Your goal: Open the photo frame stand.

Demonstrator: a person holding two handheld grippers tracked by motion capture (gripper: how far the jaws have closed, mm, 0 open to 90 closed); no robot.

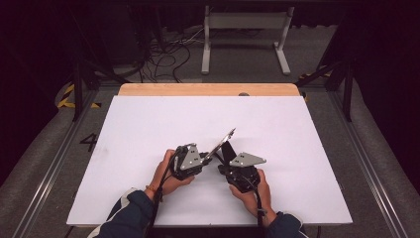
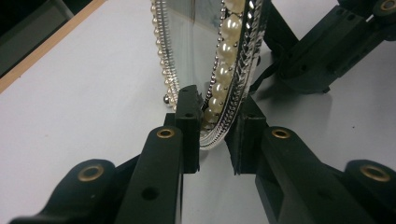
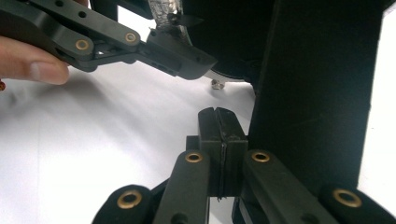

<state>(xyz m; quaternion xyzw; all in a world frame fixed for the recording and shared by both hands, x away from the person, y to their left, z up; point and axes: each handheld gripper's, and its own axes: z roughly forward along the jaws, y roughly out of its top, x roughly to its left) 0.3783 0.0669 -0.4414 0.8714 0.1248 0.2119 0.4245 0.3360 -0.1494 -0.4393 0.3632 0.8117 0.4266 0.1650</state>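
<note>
From the high view, the picture frame (image 1: 221,144) looks like a thin silver strip, tilted up toward 1 o'clock, near the middle of the white surface (image 1: 148,124). The left tool (image 1: 204,157) holds its low end. The left gripper view shows more: pearls and silver beads run along the frame's (image 2: 224,70) rim, and the left tool (image 2: 217,135) is clamped on that rim, one jaw on each side. The right tool (image 1: 229,151) sits just at 3 o'clock of the frame, beside its black back stand (image 1: 228,148). In the right gripper view, the right tool (image 3: 218,126) is pressed together on nothing, beside the stand (image 3: 317,84). The surface has lots of open room toward 12, 9 and 3 o'clock; its near edge is close to the hands.
</note>
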